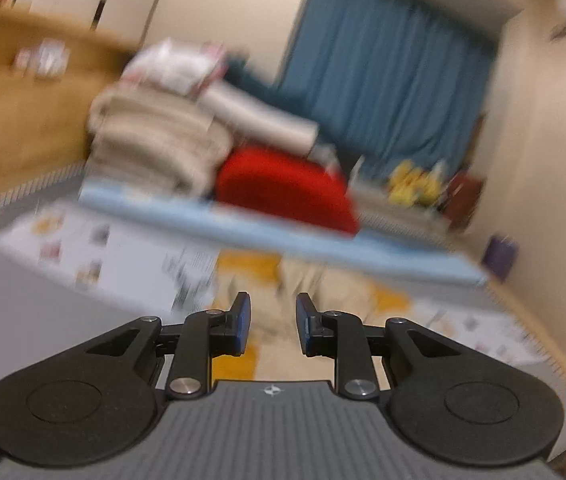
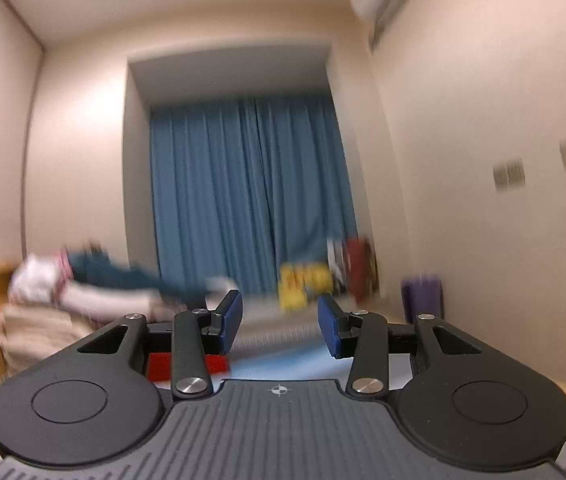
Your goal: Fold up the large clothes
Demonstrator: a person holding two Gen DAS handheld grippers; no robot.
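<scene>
Both views are blurred by motion. In the left wrist view my left gripper (image 1: 273,322) is open and empty, raised above a cream and yellow garment (image 1: 323,280) that lies crumpled on the patterned floor mat (image 1: 95,248). In the right wrist view my right gripper (image 2: 279,322) is open and empty, tilted up toward the blue curtain (image 2: 251,196); the garment is not visible there.
A stack of folded beige and white laundry (image 1: 155,136) and a red cushion (image 1: 287,192) sit on a light blue mat (image 1: 267,236). A wooden shelf (image 1: 15,120) stands at left. Yellow items (image 1: 411,184) and a purple bag (image 1: 501,254) lie by the right wall.
</scene>
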